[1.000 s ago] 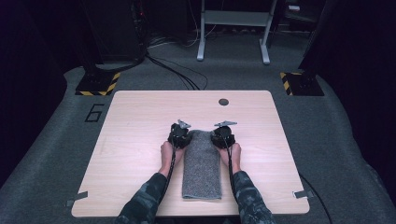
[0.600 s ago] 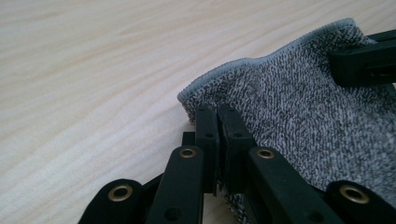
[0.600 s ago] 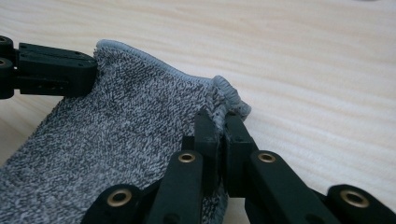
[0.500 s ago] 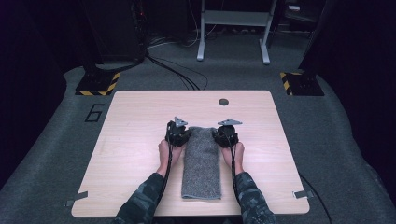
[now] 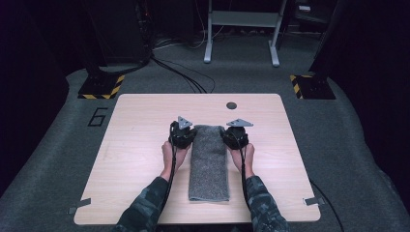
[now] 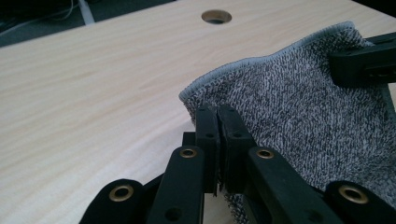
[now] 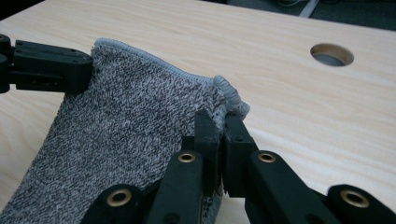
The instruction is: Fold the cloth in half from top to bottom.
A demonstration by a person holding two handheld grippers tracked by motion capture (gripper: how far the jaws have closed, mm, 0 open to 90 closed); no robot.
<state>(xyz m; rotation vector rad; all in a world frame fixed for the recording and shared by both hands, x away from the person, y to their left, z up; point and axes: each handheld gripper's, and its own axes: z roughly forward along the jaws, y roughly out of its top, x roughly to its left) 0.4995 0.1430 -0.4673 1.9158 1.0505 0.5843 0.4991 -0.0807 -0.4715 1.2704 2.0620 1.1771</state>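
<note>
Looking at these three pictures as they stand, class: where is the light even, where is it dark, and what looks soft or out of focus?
High view: table evenly lit, surrounding floor dark. Left gripper view: towel weave crisp, table hole slightly soft. Right gripper view: near jaws sharp, far edge blurred.

A long, folded grey terry-cloth towel (image 5: 209, 164) lies on the pale wooden rectangular table (image 5: 135, 159), running lengthwise from the near edge toward the middle, slightly right of centre. The left black two-jaw gripper (image 5: 182, 135) sits at the towel's far left corner, the right black two-jaw gripper (image 5: 236, 135) at its far right corner, each clamped on that corner. A small round cable hole (image 5: 231, 105) lies in the tabletop beyond the right gripper, near the far edge.
</note>
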